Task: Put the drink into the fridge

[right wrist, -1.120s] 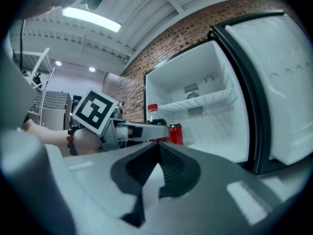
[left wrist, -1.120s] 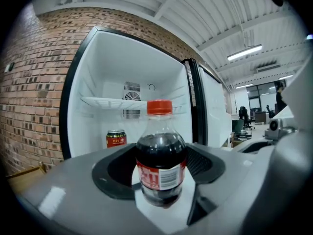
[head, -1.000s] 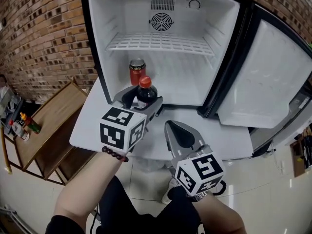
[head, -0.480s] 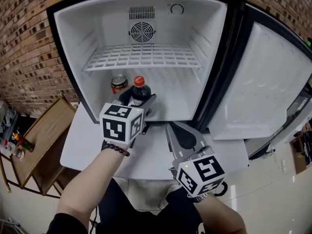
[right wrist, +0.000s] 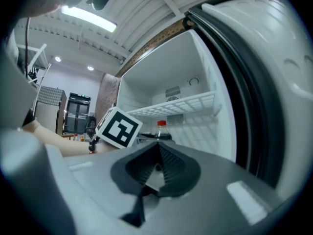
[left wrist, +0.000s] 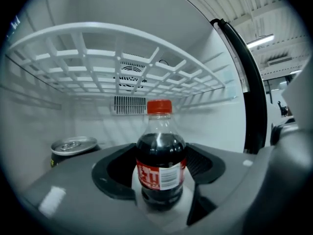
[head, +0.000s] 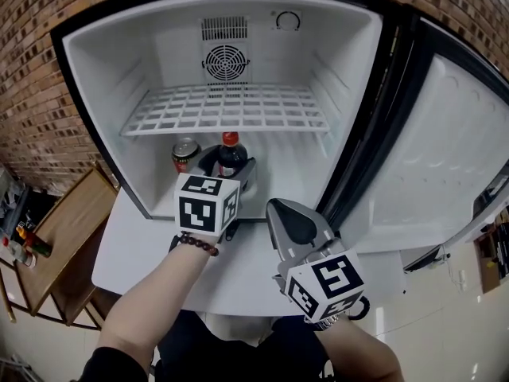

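Left gripper [head: 229, 165] reaches into the open fridge [head: 350, 78], jaws clasped around a cola bottle [head: 231, 153], upright, red cap up. Bottle sits below the wire shelf [head: 227, 108], just beside a can [head: 185, 154]. Right gripper [head: 276, 207] hangs outside near the door [head: 445, 157], jaws pressed together, holding nothing.

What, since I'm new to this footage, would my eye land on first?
The open white fridge fills the head view, nearly bare. Under its wire shelf, the left gripper holds an upright red-capped cola bottle beside a can; the right gripper sits shut outside.
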Available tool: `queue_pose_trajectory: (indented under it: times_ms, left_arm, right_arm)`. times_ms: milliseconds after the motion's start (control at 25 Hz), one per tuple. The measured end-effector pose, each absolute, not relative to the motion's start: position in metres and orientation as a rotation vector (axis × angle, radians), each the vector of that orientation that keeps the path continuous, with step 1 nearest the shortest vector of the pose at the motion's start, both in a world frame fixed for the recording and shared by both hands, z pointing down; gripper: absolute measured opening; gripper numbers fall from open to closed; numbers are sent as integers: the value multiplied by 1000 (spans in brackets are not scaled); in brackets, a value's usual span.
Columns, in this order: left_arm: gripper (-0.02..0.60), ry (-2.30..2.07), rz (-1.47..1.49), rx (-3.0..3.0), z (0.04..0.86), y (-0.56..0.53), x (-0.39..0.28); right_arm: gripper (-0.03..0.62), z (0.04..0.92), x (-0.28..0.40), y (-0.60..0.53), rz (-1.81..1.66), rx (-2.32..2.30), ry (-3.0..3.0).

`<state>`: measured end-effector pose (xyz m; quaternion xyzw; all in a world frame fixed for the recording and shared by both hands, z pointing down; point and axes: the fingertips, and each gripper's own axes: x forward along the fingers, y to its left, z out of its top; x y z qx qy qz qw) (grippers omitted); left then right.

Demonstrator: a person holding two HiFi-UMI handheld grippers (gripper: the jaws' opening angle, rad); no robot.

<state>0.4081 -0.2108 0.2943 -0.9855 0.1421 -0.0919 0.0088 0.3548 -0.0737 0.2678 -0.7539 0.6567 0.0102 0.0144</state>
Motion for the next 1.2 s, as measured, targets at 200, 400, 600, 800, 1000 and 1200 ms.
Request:
queue_pose_trajectory:
  times_ms: [200,400,600,800,1000,1200]
  left_arm:
    - [314,447,-264,-3062,293,-213,416]
    - [314,424,-264,-3043,294,-211,419]
    - [341,411,-262,-3036,293,-207,417]
    - [345,447,-249,-3046,293,-205,408]
    - [345,471,-230,-3051,297,-196,385]
    - [344,462,-166,-3041,294,-178,345]
  right_arm:
    - [0,268,357,-88,25,-2319,2072]
    - [0,274,357,-89,5,-2314,2076]
    - [0,272,353,-86,13,-2315,2081]
    - [0,265,349,-79,36,-2326,2070]
    - [0,258,333,-74,55,-2323,2076]
    - [0,260,303,-73,53,-2304,2096]
